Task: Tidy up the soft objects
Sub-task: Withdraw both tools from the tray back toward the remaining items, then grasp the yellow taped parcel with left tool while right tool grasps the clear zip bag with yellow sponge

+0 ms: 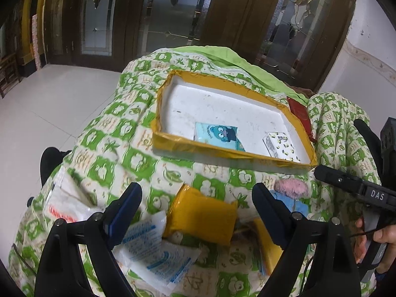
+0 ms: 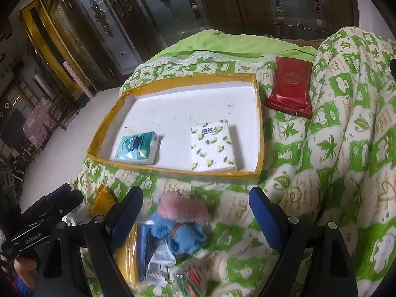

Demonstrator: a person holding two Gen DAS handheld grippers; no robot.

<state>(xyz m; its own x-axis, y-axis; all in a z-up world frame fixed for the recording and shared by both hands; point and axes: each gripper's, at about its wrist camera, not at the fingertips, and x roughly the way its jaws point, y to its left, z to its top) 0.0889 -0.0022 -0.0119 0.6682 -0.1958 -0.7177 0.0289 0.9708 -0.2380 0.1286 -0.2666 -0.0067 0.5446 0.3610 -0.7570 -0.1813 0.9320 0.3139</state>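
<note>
A shallow tray with a yellow taped rim (image 2: 173, 169) (image 1: 222, 152) lies on a green-patterned quilt. It holds a teal tissue pack (image 2: 137, 149) (image 1: 216, 136) and a white pack with yellow prints (image 2: 212, 146) (image 1: 282, 146). My left gripper (image 1: 198, 205) stands open over a yellow packet (image 1: 203, 215), its pads apart from the packet. My right gripper (image 2: 196, 208) stands open above a pink fluffy piece (image 2: 183, 208) and a blue knitted item (image 2: 183, 235), touching neither.
A red foil packet (image 2: 290, 86) lies right of the tray. White-and-blue packets (image 1: 153, 247), a white plastic bag (image 1: 71, 203), a yellow-edged pouch (image 2: 128, 255) and a bag of coloured sticks (image 2: 190, 282) lie near the quilt's front. Dark glass doors stand behind.
</note>
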